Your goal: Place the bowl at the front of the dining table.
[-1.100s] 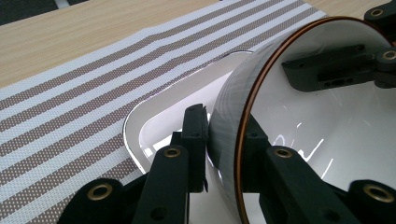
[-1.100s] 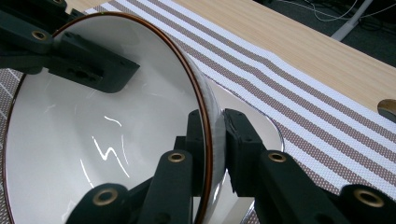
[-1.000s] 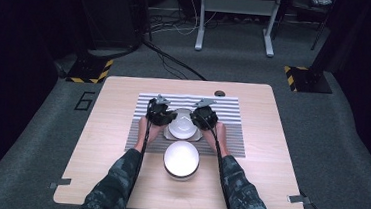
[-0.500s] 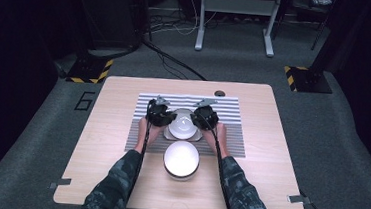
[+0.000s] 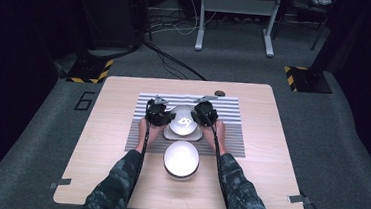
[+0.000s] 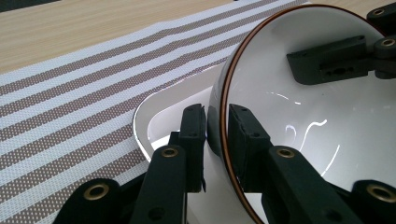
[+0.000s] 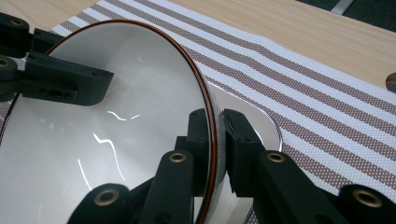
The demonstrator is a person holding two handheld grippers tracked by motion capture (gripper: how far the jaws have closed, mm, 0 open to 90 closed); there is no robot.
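Bowl [image 6: 299,116]: white, glossy inside, round, with a thin brown line along its rim; light streaks glint on the inner wall. It sits over a white plate [image 6: 163,112] with rounded corners, which lies on a grey-and-white striped mat [image 5: 223,112] on the far middle of a pale wooden table [image 5: 269,156]; whether the bowl rests on the plate or is raised just clear of it cannot be told. Left gripper [image 6: 215,126]: jaws narrow, pinching the bowl's rim, one pad inside and one outside the wall, on the bowl's left edge in the high view. Right gripper [image 7: 215,135]: jaws likewise narrow and clamped across the rim on the opposite edge, having just closed a little further on it; in each gripper view the other gripper's jaw shows across the bowl, gripping the far rim. Second bowl [image 5: 181,158]: white, round, standing on the table nearer the person, just beside the mat's near edge, apart from both grippers. Hands and forearms: both come in from the bottom of the high view in patterned camouflage sleeves, roughly parallel, passing either side of the second bowl, with the left hand [image 5: 147,130] and right hand [image 5: 217,133] low over the mat and the grippers pointing forward and inward toward the bowl. A black cable trails back along each forearm.
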